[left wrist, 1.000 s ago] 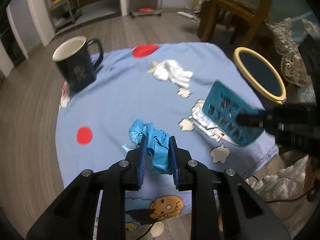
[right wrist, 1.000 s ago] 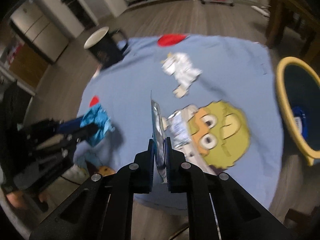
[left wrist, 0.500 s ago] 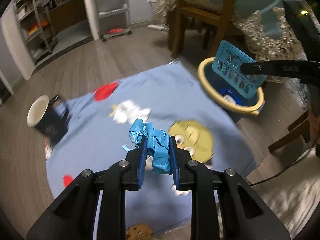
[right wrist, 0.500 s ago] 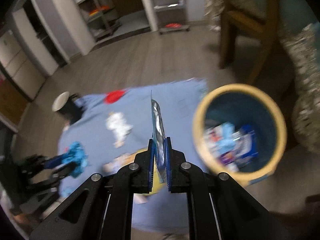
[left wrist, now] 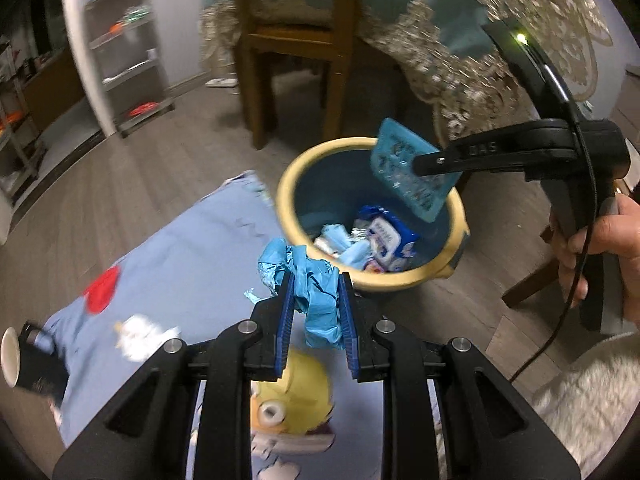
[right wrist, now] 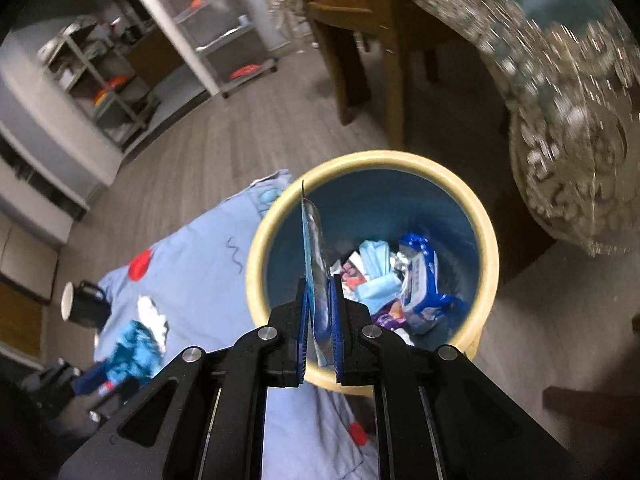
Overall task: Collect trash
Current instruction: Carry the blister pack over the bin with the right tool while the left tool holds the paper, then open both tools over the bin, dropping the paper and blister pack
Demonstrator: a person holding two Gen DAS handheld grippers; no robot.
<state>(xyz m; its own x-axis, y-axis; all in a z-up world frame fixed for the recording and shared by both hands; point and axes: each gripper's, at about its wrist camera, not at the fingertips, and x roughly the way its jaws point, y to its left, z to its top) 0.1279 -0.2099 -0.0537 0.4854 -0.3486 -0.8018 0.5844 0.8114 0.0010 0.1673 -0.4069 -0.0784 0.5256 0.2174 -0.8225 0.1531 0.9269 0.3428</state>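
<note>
Your bin [right wrist: 490, 248] already holds several wrappers. The right gripper [right wrist: 320, 320] hangs over it, fingers pinched on a flat teal packet [left wrist: 412, 176]; the left gripper [left wrist: 316, 312] nears it, clamping crumpled blue paper [left wrist: 312, 284]. White tissue [left wrist: 144, 336] (still on the surface [left wrist: 192, 248]) remains.

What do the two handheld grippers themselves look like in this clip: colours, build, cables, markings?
Both are matte black with angular cut-out arms, silver pivot screws and ribbed blue pads. The left gripper and right gripper match. Seen side-on, the right unit has a pistol-style handle, a thin black cable, embossed lettering too blurred to read, and a small green light above it.
</note>
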